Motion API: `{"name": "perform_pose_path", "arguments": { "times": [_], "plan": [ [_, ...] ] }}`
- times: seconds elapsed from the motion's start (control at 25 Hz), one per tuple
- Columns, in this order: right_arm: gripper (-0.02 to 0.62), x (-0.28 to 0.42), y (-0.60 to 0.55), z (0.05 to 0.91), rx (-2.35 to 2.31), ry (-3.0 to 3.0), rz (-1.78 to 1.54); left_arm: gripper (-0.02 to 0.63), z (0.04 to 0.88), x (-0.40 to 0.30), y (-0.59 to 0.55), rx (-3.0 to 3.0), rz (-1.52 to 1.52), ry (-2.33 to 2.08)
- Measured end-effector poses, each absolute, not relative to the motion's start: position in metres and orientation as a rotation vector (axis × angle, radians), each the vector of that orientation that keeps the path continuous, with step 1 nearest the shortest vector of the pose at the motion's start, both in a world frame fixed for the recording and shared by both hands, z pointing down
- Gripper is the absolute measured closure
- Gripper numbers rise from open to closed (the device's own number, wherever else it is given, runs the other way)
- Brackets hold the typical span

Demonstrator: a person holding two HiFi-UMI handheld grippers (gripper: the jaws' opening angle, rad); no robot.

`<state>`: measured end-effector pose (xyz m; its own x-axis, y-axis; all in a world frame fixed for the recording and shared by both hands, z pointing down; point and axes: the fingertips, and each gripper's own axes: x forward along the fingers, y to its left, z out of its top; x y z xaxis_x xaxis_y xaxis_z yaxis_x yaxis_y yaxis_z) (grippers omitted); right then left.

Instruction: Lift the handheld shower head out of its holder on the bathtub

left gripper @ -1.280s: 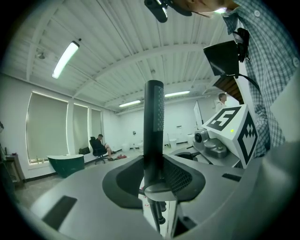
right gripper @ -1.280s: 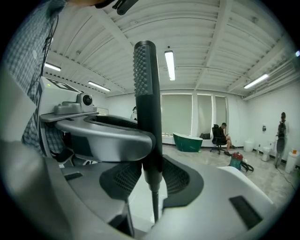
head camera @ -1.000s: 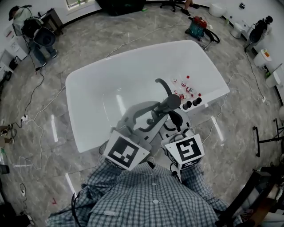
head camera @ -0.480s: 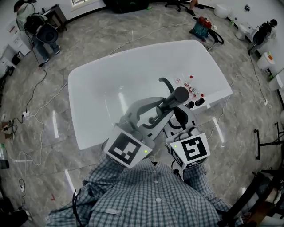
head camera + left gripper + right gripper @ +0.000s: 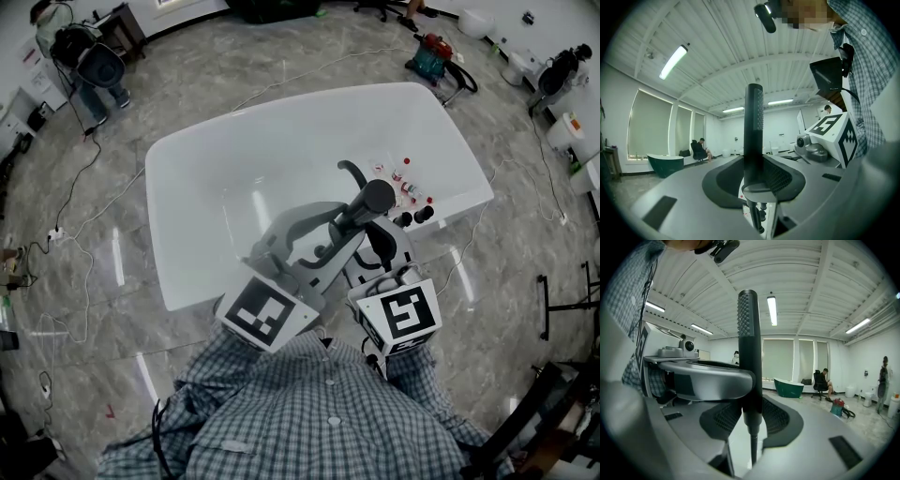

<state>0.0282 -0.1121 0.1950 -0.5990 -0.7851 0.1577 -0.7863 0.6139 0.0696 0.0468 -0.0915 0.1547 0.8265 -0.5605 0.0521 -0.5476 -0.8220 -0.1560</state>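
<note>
The dark handheld shower head (image 5: 374, 198) is up above the near rim of the white bathtub (image 5: 206, 169), tilted toward the far right. My left gripper (image 5: 323, 234) is shut on its handle from the left, and my right gripper (image 5: 377, 242) is shut on it from the near side. In the left gripper view the shower head (image 5: 753, 122) stands upright between the pads of the left gripper (image 5: 753, 174). In the right gripper view the shower head (image 5: 749, 338) rises from the right gripper (image 5: 751, 416), with its thin hose (image 5: 753, 446) hanging below. The holder is hidden behind the grippers.
A curved dark faucet spout (image 5: 352, 174) and two dark knobs (image 5: 415, 215) sit on the tub's right rim, beside several small red-capped bottles (image 5: 405, 185). Cables run over the marble floor (image 5: 103, 253). A red and green vacuum (image 5: 436, 52) stands beyond the tub.
Both grippers and the shower head have moved up and a little to the right over the tub rim. The head now stands higher over the faucet spout.
</note>
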Motion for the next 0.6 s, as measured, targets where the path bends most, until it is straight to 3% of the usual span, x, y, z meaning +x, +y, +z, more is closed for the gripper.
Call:
{"name": "perform_pose_path", "arguments": {
  "times": [0.6],
  "plan": [
    [0.462, 0.0278, -0.1113, 0.1975, 1.29, -2.641, 0.0, 0.508, 0.157, 0.0466, -0.0909, -2.882, -0.159, 0.882]
  ]
}}
